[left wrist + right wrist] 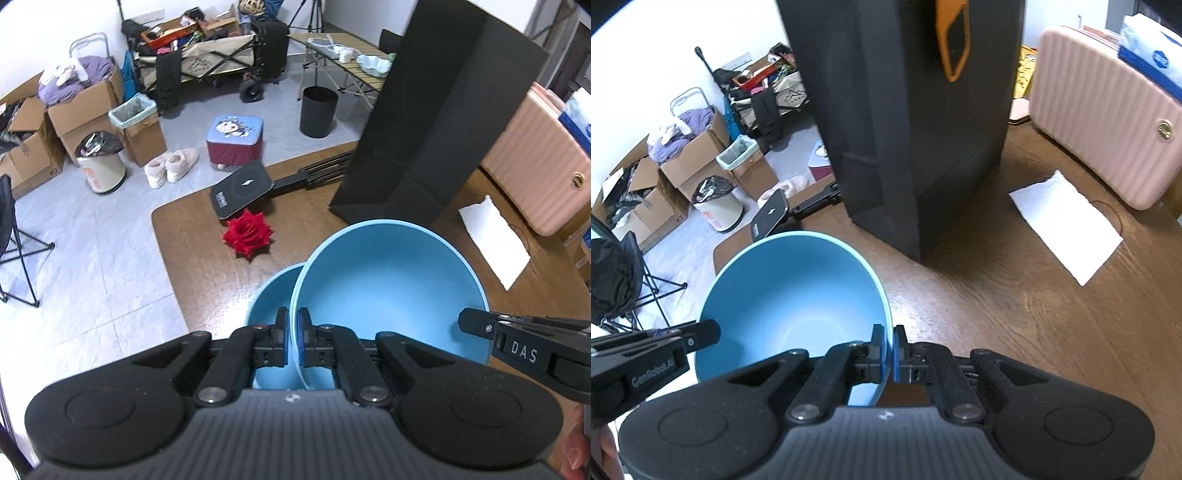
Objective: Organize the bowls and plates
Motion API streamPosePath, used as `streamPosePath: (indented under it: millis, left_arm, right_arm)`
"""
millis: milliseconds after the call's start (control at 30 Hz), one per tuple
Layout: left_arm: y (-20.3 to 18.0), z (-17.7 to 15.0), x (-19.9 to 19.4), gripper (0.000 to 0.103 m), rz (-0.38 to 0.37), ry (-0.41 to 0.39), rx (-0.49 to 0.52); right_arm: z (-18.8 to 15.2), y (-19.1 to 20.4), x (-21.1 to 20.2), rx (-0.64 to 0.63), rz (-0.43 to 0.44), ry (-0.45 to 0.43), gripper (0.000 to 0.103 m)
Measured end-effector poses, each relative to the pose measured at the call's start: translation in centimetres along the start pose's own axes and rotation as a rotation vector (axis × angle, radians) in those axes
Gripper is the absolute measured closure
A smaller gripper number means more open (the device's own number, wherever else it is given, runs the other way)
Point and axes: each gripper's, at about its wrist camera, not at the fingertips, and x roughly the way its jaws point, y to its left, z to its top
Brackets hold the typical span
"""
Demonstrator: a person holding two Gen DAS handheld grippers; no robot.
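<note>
A light blue bowl (388,280) (790,291) hangs tilted above the brown table (1015,314). My left gripper (293,325) is shut on its left rim, and my right gripper (888,341) is shut on the opposite rim. Each gripper shows in the other's view: the right gripper (467,322) enters from the right edge, the left gripper (711,331) from the left. A second blue bowl (271,295) sits just below and left of the held one, partly hidden by it.
A tall black paper bag (436,110) (908,129) stands behind the bowls. A red rose (249,232) and a black flat pad (242,194) lie near the table's left edge. A white napkin (1067,225) and a pink case (1108,118) are at the right.
</note>
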Motion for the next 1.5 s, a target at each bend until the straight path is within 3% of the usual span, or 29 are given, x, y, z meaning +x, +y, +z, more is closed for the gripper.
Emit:
streamPosePath:
  millis: [300, 1500]
  left_arm:
    - [1.8, -0.3, 1.4, 0.098, 0.027, -0.006, -0.017]
    - [1.3, -2.4, 4.7, 0.097, 0.080, -0.040, 0.165]
  right_arm:
    - [-0.1, 2.0, 2.2, -0.036, 0.014, 0.028, 0.098]
    - [-1.4, 3.5, 6.1, -0.140, -0.049, 0.072, 0.097]
